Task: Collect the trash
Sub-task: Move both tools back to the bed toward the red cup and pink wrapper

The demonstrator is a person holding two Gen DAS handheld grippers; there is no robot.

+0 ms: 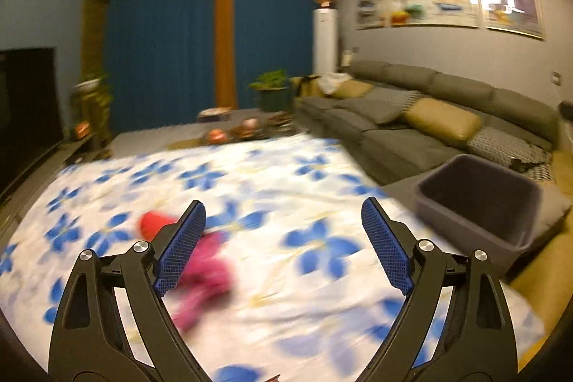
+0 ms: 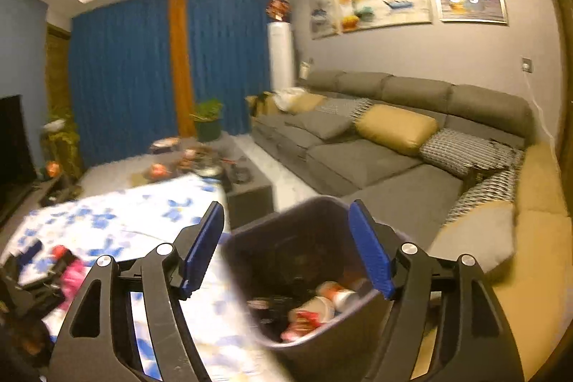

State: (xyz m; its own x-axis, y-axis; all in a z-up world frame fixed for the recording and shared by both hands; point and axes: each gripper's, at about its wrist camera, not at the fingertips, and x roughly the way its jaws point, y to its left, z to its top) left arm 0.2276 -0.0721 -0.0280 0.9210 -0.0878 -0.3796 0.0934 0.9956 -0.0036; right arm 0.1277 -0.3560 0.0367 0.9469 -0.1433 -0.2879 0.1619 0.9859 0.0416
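Note:
My left gripper (image 1: 283, 206) is open above a table covered by a white cloth with blue flowers (image 1: 322, 167), with nothing between its pads. Just left of its left finger lie a blurred pink crumpled piece (image 1: 211, 274) and a red item (image 1: 154, 224). A dark grey bin (image 1: 480, 203) stands off the table's right edge. In the right wrist view my right gripper (image 2: 286, 206) hangs open and empty over that bin (image 2: 293, 238), which holds cups and wrappers (image 2: 322, 306). The pink piece (image 2: 71, 274) and the red item (image 2: 59, 251) show at the far left.
A long grey sofa (image 2: 376, 167) with yellow cushions (image 2: 397, 127) runs along the right wall behind the bin. Beyond the cloth stands a low dark table (image 2: 247, 188) with clutter. A black TV (image 1: 25, 102) is at the left, blue curtains (image 1: 161, 42) at the back.

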